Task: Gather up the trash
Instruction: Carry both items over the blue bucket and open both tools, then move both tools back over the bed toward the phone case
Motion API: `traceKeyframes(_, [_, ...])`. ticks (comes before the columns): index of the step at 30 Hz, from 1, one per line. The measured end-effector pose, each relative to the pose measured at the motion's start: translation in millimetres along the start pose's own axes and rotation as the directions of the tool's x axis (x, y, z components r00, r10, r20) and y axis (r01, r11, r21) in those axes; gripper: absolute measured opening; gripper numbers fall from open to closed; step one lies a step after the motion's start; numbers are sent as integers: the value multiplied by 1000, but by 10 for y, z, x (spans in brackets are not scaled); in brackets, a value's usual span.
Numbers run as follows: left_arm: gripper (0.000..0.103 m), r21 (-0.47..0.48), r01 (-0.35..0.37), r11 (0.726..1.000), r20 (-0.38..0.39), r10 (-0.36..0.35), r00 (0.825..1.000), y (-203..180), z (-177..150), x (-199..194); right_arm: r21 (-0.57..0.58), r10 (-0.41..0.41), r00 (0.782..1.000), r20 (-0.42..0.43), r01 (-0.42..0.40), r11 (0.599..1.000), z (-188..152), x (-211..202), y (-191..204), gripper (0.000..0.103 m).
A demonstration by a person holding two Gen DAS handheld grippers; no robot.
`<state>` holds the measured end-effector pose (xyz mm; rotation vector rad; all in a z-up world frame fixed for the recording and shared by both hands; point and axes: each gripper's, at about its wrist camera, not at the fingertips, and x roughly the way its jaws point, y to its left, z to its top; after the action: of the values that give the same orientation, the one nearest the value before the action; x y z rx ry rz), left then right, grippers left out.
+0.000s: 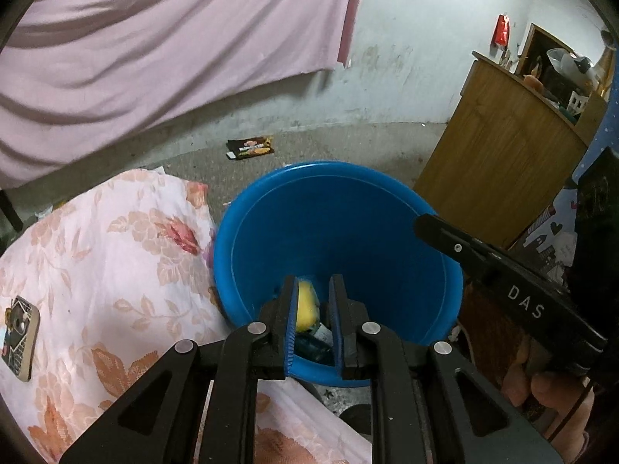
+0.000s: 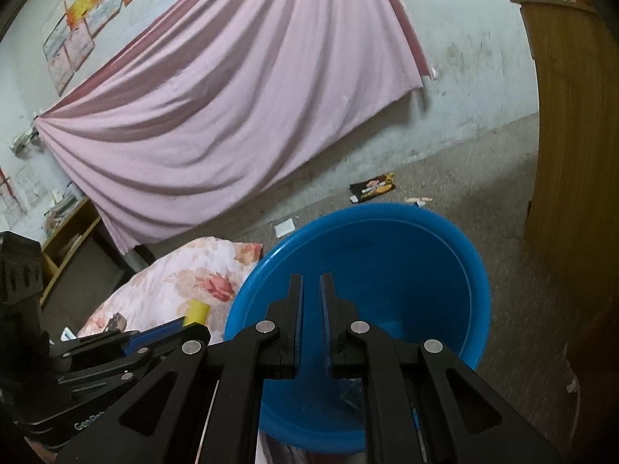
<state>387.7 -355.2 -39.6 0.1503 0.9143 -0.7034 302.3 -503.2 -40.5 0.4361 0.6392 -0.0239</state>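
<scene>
Our left gripper (image 1: 312, 297) has a yellow scrap (image 1: 305, 305) between narrow jaws; we cannot tell if both pads press it. The right gripper (image 2: 311, 294) is closed, empty. Both hang over the blue basin (image 1: 348, 212). The scrap seems light and soft, so we would pinch its middle.

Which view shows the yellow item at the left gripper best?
The left wrist view: the yellow item sits between the left gripper fingers, over the blue tub, against the left pad. The right wrist view shows only its yellow end past the fingers, from the side, with the floral cloth behind.
</scene>
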Motion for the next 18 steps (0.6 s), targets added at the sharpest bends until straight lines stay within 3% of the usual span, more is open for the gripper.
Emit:
traceKeyframes(3, [24,-8,-3,1000,8,3,1000,12,-11,-24,3,0,1000,-12,0,1000,9,25,-12,7])
traceKeyframes(10, [25,-56,-22,998,81,27,996,170,-31,-324,12,6,1000,11,-7,1000,60,-21,-23,14])
traceKeyframes(13, [26,-85,-63,994,141,75,987,278,-41,-539,4,11,999,37,-11,1000,72,-71,33,29])
traceKeyframes(15, [26,-107,-80,991,183,99,978,357,-46,-700,-11,14,998,62,-14,1000,97,-128,90,29])
traceKeyframes(18, [36,-135,-111,985,247,142,959,466,-75,-954,-43,19,994,107,-15,999,130,-207,203,29])
